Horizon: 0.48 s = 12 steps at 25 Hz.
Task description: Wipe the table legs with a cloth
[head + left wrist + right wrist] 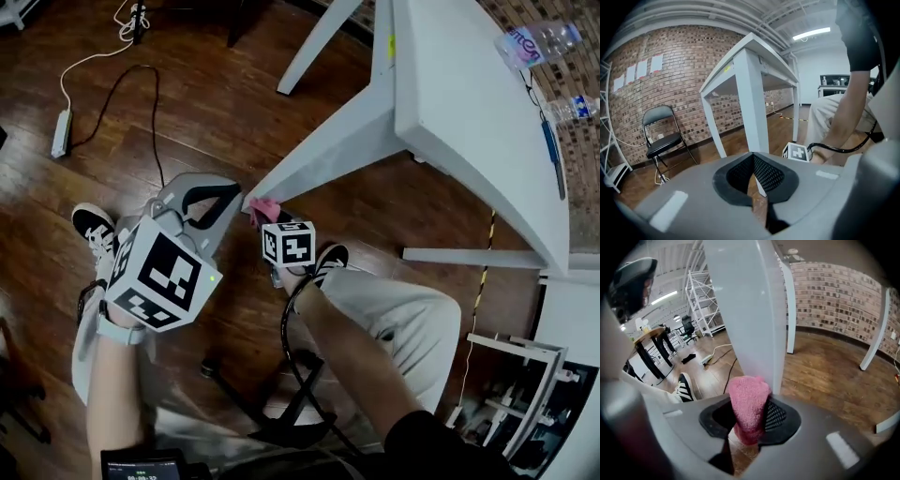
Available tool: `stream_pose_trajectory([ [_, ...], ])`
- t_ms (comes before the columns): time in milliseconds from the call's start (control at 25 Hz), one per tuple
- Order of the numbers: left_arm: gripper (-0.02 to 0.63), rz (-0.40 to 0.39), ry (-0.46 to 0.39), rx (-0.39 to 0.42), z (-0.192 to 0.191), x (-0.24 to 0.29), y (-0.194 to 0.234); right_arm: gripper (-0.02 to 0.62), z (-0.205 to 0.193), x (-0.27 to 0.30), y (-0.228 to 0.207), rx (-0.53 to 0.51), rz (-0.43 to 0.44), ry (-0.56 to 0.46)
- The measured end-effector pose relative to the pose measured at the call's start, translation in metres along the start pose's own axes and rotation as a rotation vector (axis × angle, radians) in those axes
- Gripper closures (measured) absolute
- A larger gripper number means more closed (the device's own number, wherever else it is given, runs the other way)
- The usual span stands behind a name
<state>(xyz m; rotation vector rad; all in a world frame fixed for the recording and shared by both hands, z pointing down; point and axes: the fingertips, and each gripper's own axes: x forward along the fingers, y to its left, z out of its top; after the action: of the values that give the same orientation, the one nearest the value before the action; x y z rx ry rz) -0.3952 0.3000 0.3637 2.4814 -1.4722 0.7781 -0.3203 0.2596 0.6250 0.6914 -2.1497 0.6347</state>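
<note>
My right forearm (pixel 361 361) reaches forward and down, bringing the right gripper (pixel 265 214) low to the wooden floor (pixel 216 103) at the foot of the white table leg (pixel 328 150). Its fingers are clamped on a pink cloth (pixel 749 404), a fuzzy, rounded wad that stands up out of the grip and touches the lower face of the leg. From the head view the cloth shows only as a small pink tuft right where the leg meets the floor. My left forearm (pixel 112 403) is held straight ahead, the left gripper (pixel 214 199) just beside the right one and a little short of the leg, its fingers closed tip to tip with nothing between them. Two bottles (pixel 534 42) lie on the table (pixel 469 103) above.
</note>
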Motion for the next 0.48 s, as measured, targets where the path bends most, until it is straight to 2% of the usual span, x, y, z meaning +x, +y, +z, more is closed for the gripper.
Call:
stream_pose_trajectory([
  [200,0.604,0.064,0.038,-0.050,-0.017,-0.006,-0.005,0.488,-0.042,0.050,-0.017,0.008,0.006,0.101],
  [480,0.604,0.180,0.028,-0.159,-0.023,0.002,-0.001,0.486,-0.085,0.101,-0.037,0.023,0.005,0.221],
])
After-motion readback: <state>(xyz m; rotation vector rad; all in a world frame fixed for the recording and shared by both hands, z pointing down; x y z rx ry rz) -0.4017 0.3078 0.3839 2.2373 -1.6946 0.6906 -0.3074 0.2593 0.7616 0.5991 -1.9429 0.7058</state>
